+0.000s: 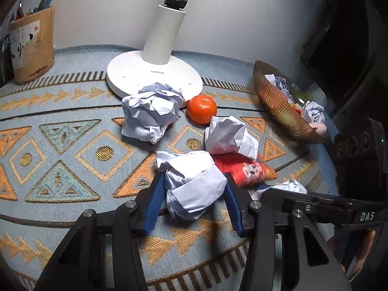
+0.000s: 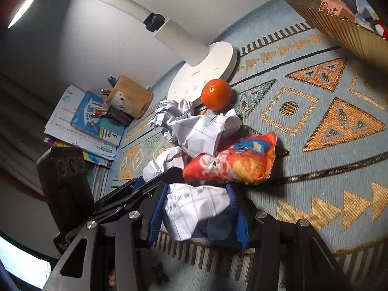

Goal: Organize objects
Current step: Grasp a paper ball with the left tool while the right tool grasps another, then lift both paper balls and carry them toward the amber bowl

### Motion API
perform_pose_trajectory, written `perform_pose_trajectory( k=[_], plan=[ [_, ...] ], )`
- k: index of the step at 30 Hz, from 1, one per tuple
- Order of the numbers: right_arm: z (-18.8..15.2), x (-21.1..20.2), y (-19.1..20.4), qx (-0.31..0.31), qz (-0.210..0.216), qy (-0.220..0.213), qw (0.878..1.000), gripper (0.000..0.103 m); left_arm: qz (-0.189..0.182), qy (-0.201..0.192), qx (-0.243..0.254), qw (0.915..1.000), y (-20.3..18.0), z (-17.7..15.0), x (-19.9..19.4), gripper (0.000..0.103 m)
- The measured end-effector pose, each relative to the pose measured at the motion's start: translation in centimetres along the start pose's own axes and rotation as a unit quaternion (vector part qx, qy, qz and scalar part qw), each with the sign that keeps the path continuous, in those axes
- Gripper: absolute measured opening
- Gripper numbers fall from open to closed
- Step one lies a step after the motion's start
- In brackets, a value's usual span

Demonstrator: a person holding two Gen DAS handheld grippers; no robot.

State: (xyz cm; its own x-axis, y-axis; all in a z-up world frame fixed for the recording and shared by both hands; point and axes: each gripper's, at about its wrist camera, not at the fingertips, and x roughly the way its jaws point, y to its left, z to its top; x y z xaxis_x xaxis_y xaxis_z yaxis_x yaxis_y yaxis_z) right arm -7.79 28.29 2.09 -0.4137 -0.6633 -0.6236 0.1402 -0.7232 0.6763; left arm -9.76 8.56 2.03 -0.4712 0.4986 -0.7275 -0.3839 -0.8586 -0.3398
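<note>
The table wears a patterned blue-and-orange cloth against a pale wall, a white lamp at the far side, books stacked far left. A ribbed brown basket far right already holds crumpled paper, likely the bin for litter. Near it lie a snack bag and an orange among loose paper balls. The left gripper pinches one paper ball near the front; the right gripper pinches a printed wad beside it, probably both basket-bound.
</note>
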Motion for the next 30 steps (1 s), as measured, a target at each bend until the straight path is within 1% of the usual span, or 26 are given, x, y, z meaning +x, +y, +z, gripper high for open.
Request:
perform_pose_trajectory(
  k=[2, 4, 5, 7, 8, 9, 10, 11, 12, 13, 14, 15, 17, 18, 19, 21, 22, 24, 26, 27, 30],
  plan=[
    [-0.8, -1.7, 0.2, -0.01, -0.006, -0.006, 1.0, 0.048, 0.004, -0.007, -0.002, 1.0, -0.2, -0.7, -1.4, 0.045],
    [-1.8, -3.7, 0.5, -0.026, -0.014, -0.011, 1.0, 0.048, 0.01, -0.021, -0.008, 0.9997, -0.3, -2.1, -3.5, 0.045],
    [-2.4, -4.7, 0.6, -0.039, -0.03, -0.012, 0.999, 0.048, 0.017, -0.031, -0.006, 0.9993, -0.5, -3.0, -4.7, 0.045],
    [-4.0, -6.8, 0.9, -0.073, -0.096, -0.017, 0.993, 0.048, 0.044, -0.048, -0.005, 0.9979, -0.8, -4.7, -6.7, 0.045],
    [-4.8, -7.9, 1.0, -0.092, -0.125, -0.03, 0.987, 0.049, 0.053, -0.054, -0.008, 0.9971, -0.9, -5.5, -7.4, 0.045],
    [-5.3, -8.7, 1.2, -0.112, -0.159, -0.045, 0.98, 0.049, 0.061, -0.059, -0.012, 0.9963, -1.0, -6.1, -7.8, 0.045],
    [-5.7, -9.1, 1.4, -0.133, -0.194, -0.059, 0.97, 0.049, 0.073, -0.064, -0.015, 0.9952, -1.1, -6.6, -8.1, 0.045],
    [-6.0, -9.3, 1.6, -0.154, -0.221, -0.068, 0.961, 0.049, 0.087, -0.071, -0.019, 0.9935, -1.1, -7.0, -8.4, 0.045],
    [-6.2, -9.1, 1.7, -0.176, -0.243, -0.075, 0.951, 0.049, 0.096, -0.079, -0.023, 0.992, -1.1, -7.3, -8.6, 0.045],
    [-6.4, -8.7, 1.8, -0.195, -0.263, -0.08, 0.941, 0.049, 0.096, -0.084, -0.028, 0.9914, -1.0, -7.6, -8.7, 0.045],
    [-6.6, -8.4, 1.5, -0.212, -0.276, -0.081, 0.934, 0.049, 0.097, -0.084, -0.032, 0.9912, -0.9, -7.9, -8.7, 0.045],
    [-6.9, -8.2, 1.2, -0.228, -0.278, -0.08, 0.93, 0.049, 0.104, -0.081, -0.034, 0.9907, -0.7, -8.1, -8.5, 0.045],
    [-7.2, -7.6, 0.9, -0.236, -0.265, -0.078, 0.932, 0.049, 0.115, -0.073, -0.037, 0.99, -0.3, -8.5, -7.8, 0.045],
    [-7.4, -7.5, 0.6, -0.231, -0.26, -0.074, 0.935, 0.052, 0.119, -0.067, -0.041, 0.9898, -0.2, -8.6, -7.6, 0.045],
    [-7.4, -7.3, 0.3, -0.224, -0.264, -0.066, 0.936, 0.053, 0.118, -0.071, -0.041, 0.9897, -0.2, -8.6, -7.7, 0.045],
    [-7.4, -7.5, -0.1, -0.204, -0.279, -0.056, 0.937, 0.069, 0.121, -0.087, -0.034, 0.9883, -0.5, -8.7, -8.0, 0.045],
    [-7.6, -8.0, -0.3, -0.195, -0.274, -0.06, 0.94, 0.071, 0.127, -0.085, -0.03, 0.9877, -0.6, -8.9, -7.9, 0.045],
    [-7.9, -9.0, -0.9, -0.177, -0.248, -0.063, 0.95, 0.077, 0.134, -0.075, -0.021, 0.9878, -1.0, -8.8, -7.4, 0.045],
    [-8.1, -9.6, -1.3, -0.16, -0.227, -0.058, 0.959, 0.078, 0.14, -0.073, -0.005, 0.9875, -1.5, -8.9, -7.3, 0.045],
    [-8.2, -9.6, -1.4, -0.157, -0.224, -0.053, 0.96, 0.078, 0.141, -0.073, 0.003, 0.9874, -1.7, -9.0, -7.2, 0.046],
    [-8.8, -9.8, -1.3, -0.161, -0.225, -0.051, 0.96, 0.078, 0.148, -0.07, 0.02, 0.9863, -2.3, -9.2, -7.1, 0.046]
  ],
)
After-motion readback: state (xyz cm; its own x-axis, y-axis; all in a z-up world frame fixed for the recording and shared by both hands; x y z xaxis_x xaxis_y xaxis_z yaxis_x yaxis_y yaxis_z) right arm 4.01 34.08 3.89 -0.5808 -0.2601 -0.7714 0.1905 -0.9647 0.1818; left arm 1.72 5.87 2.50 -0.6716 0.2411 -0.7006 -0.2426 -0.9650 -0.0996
